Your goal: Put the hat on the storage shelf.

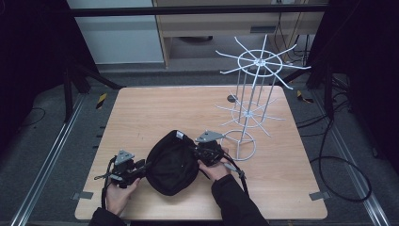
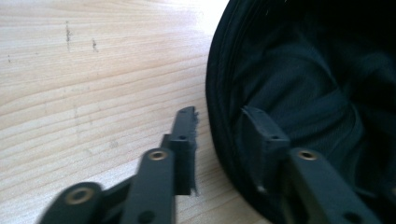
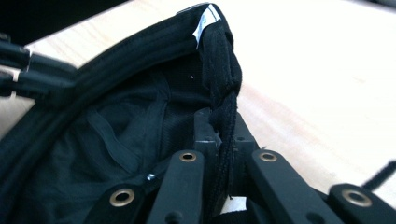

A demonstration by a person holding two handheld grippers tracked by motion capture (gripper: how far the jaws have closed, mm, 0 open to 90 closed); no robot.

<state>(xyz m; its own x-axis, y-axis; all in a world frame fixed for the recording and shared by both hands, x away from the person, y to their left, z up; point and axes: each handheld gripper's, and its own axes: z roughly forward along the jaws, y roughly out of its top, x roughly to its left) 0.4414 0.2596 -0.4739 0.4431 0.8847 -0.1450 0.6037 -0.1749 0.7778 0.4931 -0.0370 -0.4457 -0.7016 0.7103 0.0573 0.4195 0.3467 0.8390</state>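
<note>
While lying opening-up on the wooden surface (image 1: pixel 141 113), black cap (image 1: pixel 171 162) stretched between both tools, presumably to keep the crown spread and the rim easy to reach. Right gripper (image 3: pixel 219 140): jaws clenched on the stitched rim, band pinched between them. Left gripper (image 2: pixel 224 135): jaws parted astride the opposite rim, one outside on bare wood, one inside against lining, not visibly closed. White wire rack (image 1: pixel 251 94) beyond, likely the intended hanger.

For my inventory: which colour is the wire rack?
White; the wire rack shows best in the high view.
</note>
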